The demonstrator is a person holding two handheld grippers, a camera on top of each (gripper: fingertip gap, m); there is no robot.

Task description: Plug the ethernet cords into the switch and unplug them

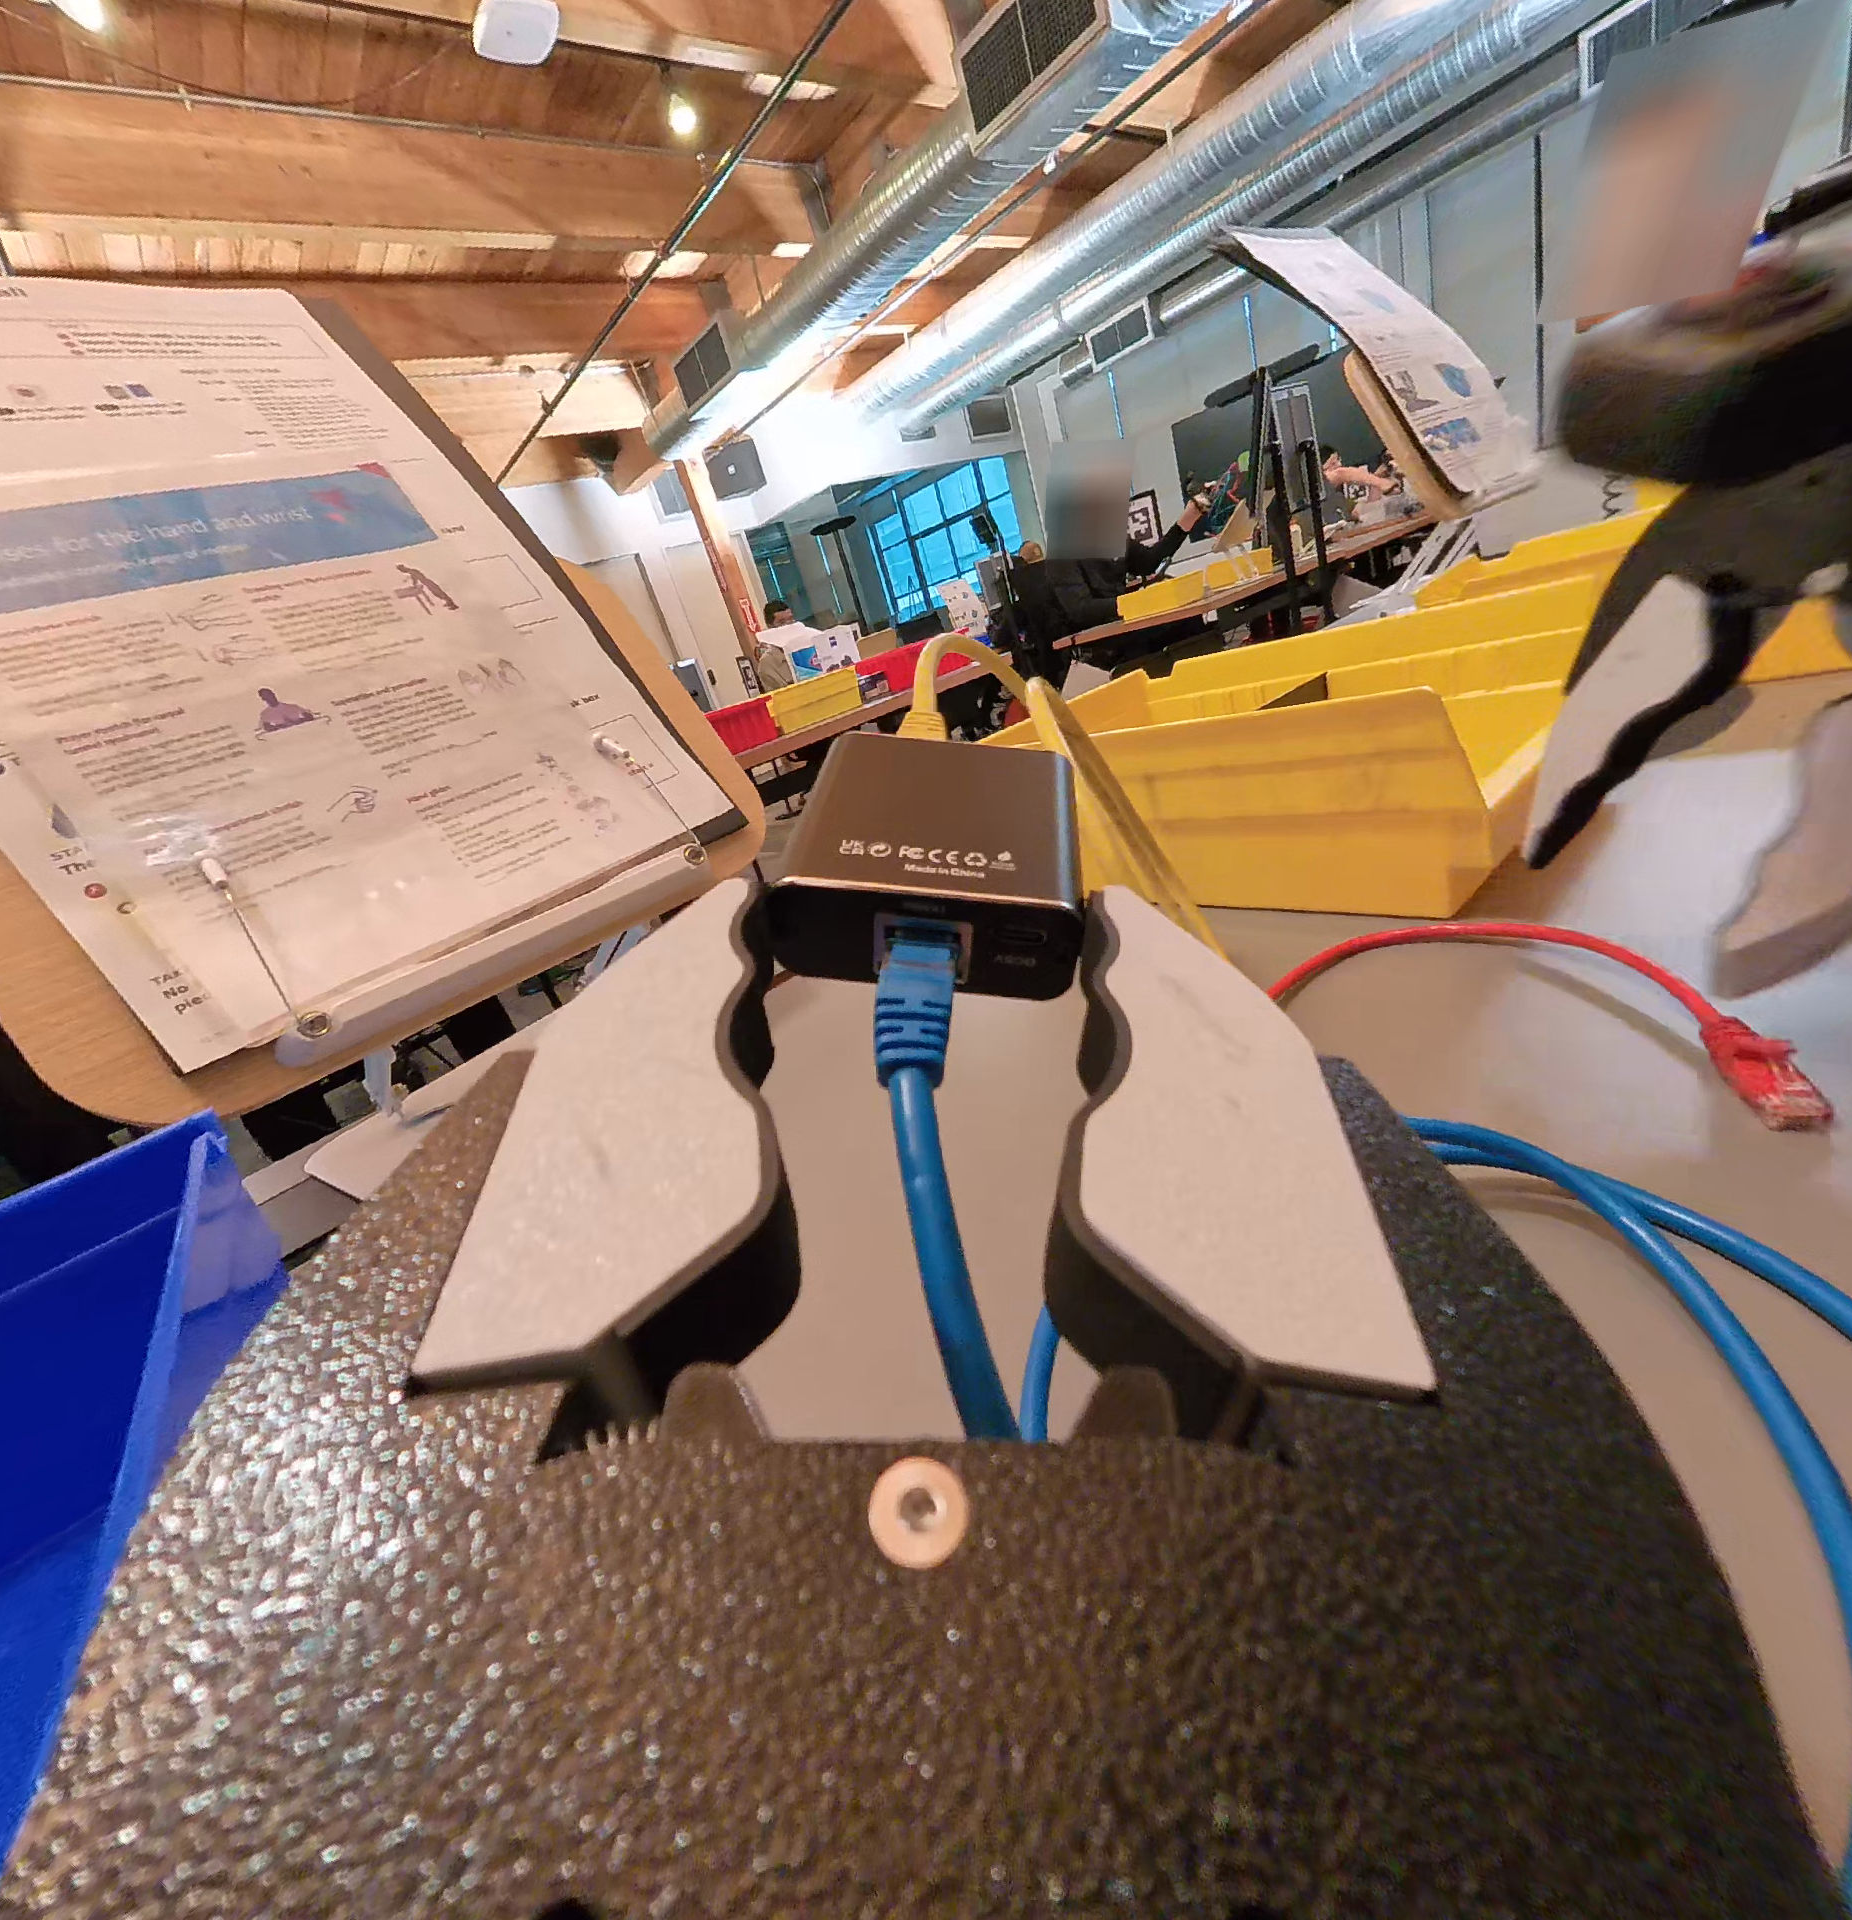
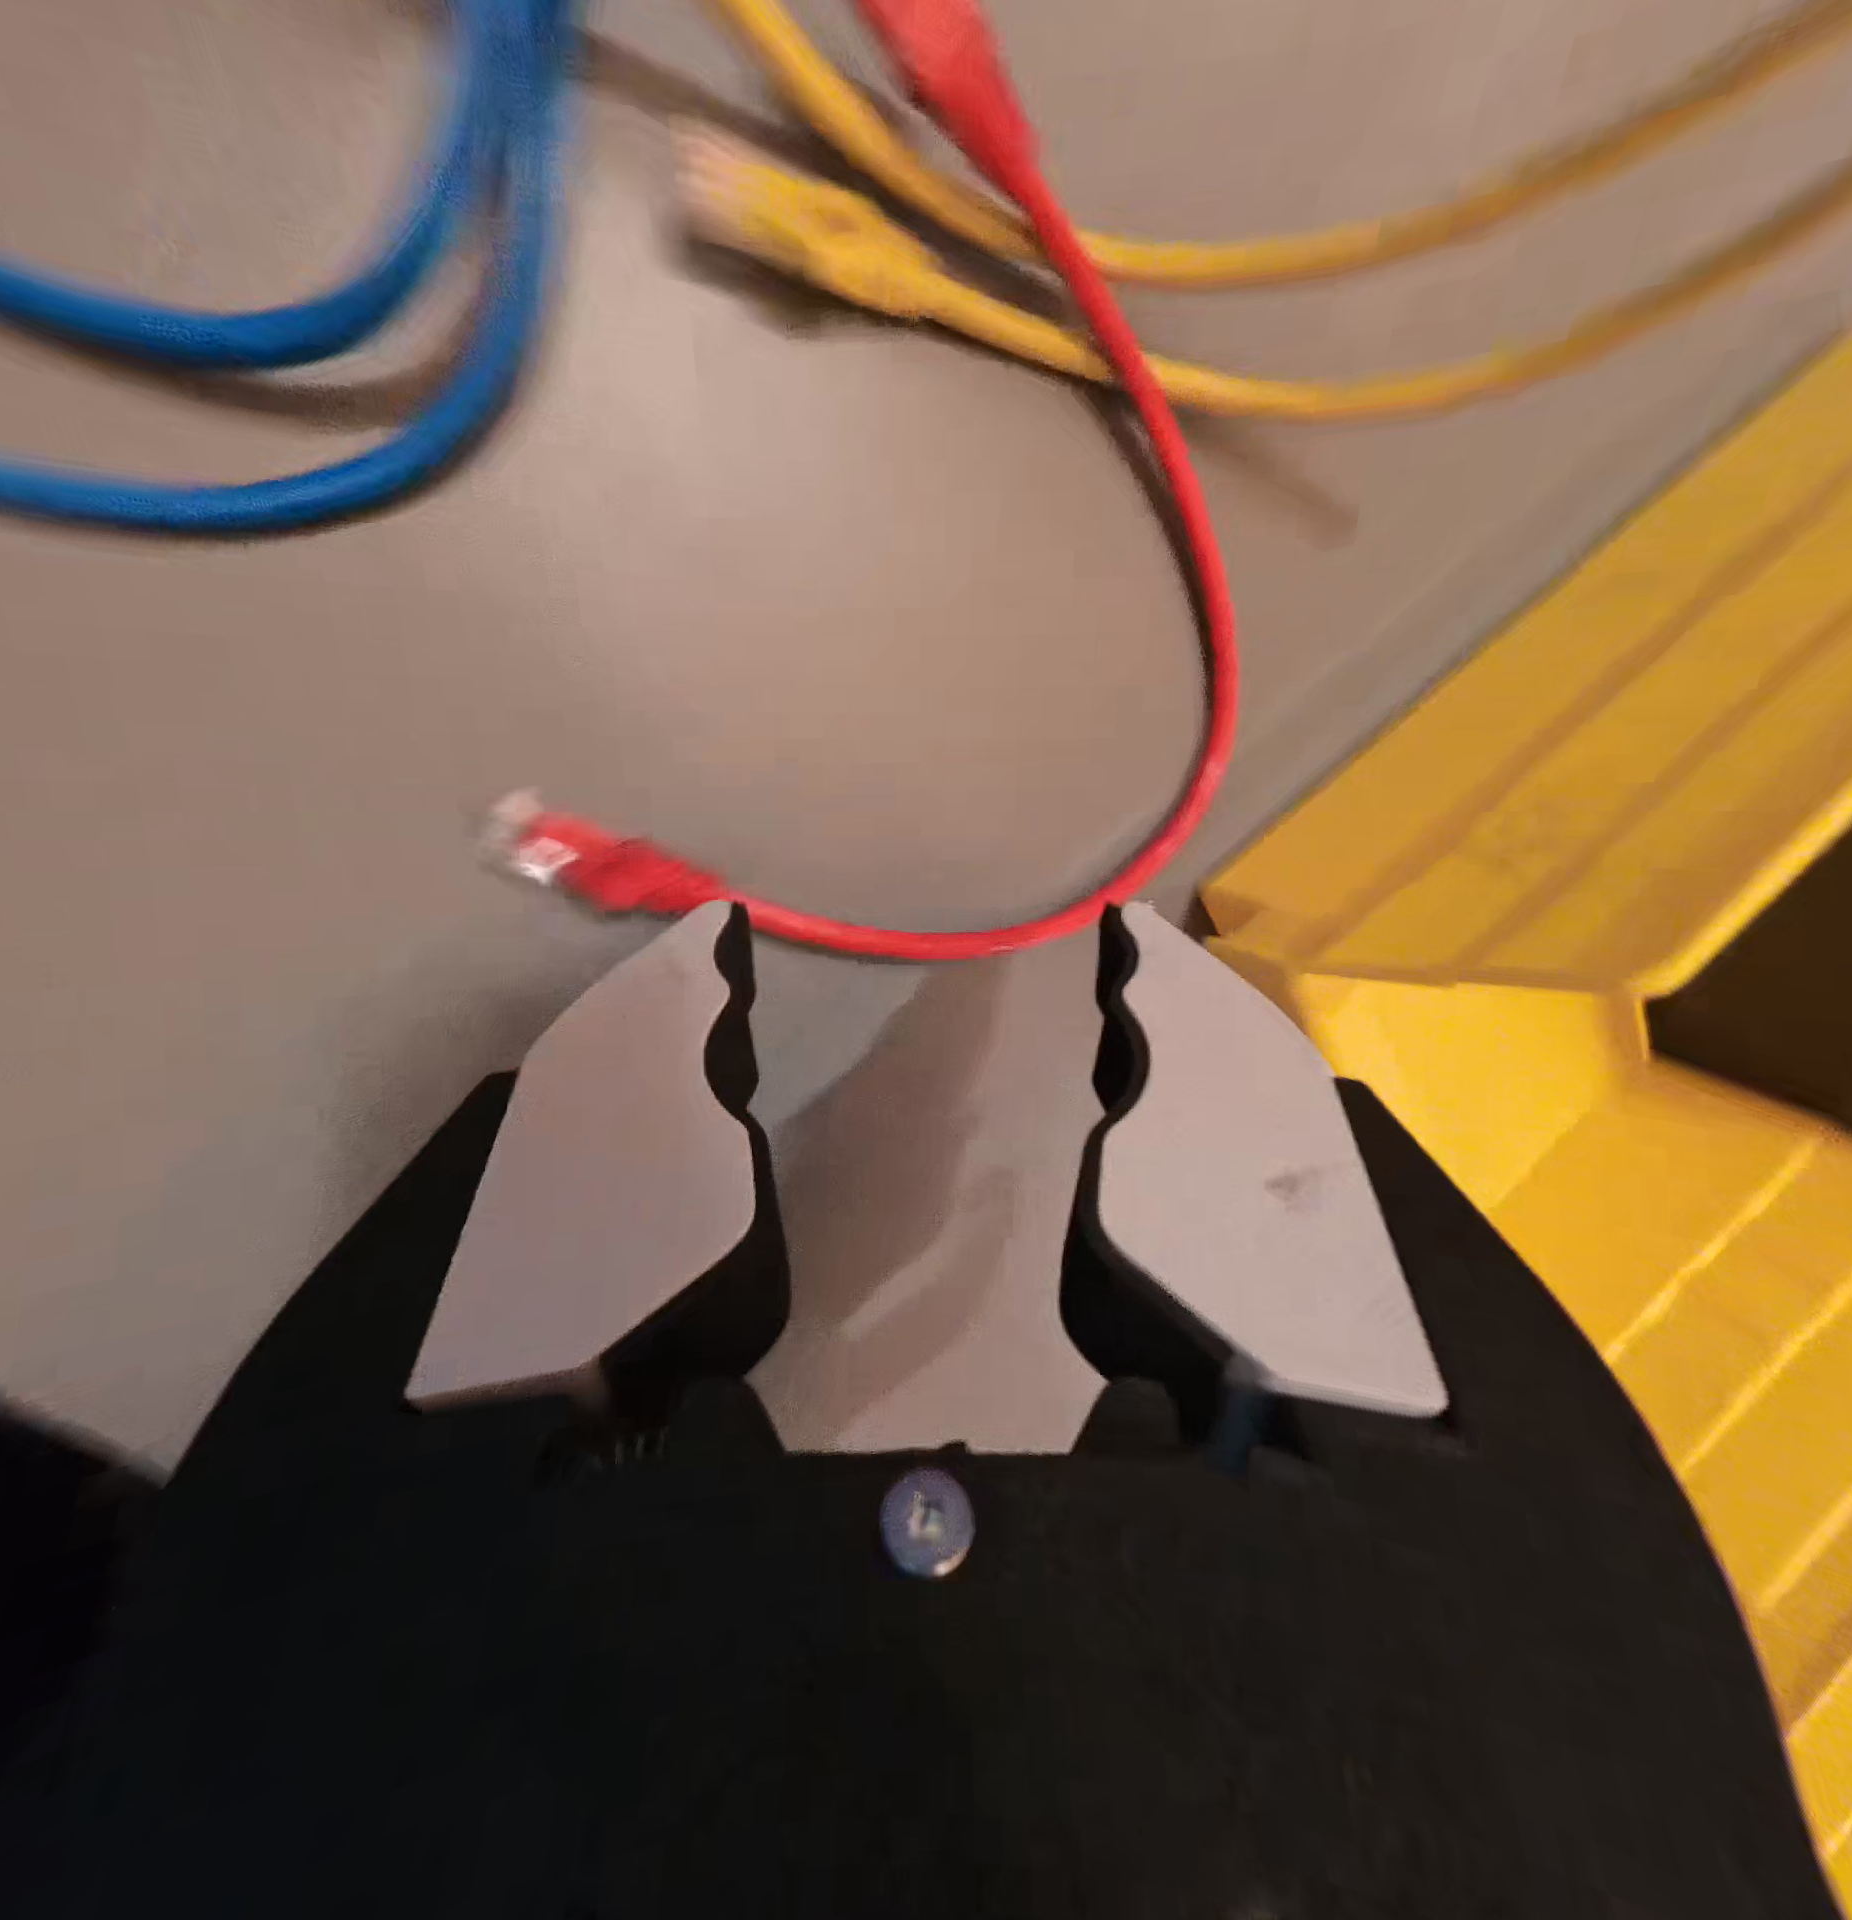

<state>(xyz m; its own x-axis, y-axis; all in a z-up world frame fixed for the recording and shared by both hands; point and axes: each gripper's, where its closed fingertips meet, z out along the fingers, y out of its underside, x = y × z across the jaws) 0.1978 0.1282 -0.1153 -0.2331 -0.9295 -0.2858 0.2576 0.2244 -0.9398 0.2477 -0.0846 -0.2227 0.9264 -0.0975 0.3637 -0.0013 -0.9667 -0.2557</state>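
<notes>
**Red plug next, and the approach looks off**

Left tool (image 1: 917,940) is clamped on the small black metal switch box (image 1: 927,831), held w/ the blue ethernet cord (image 1: 917,1039) plugged into its near port and a yellow ethernet cord (image 1: 927,686) in the far end. Right tool (image 2: 922,914) hangs wide open, empty, over the thin red ethernet cord (image 2: 1208,665) on the grey tabletop (image 2: 745,623). The red plug (image 2: 589,857) sits just left of its tips.

Risks, imo:
- Closing here catches bare cable, not the plug, so it'd flop when lifted.
- View's blurry; fast descent could knock the plug away.
- Red crosses the yellow lines, so lifting may drag them.
- Side-grip on the switch is narrow; a hard push could twist it.
</notes>
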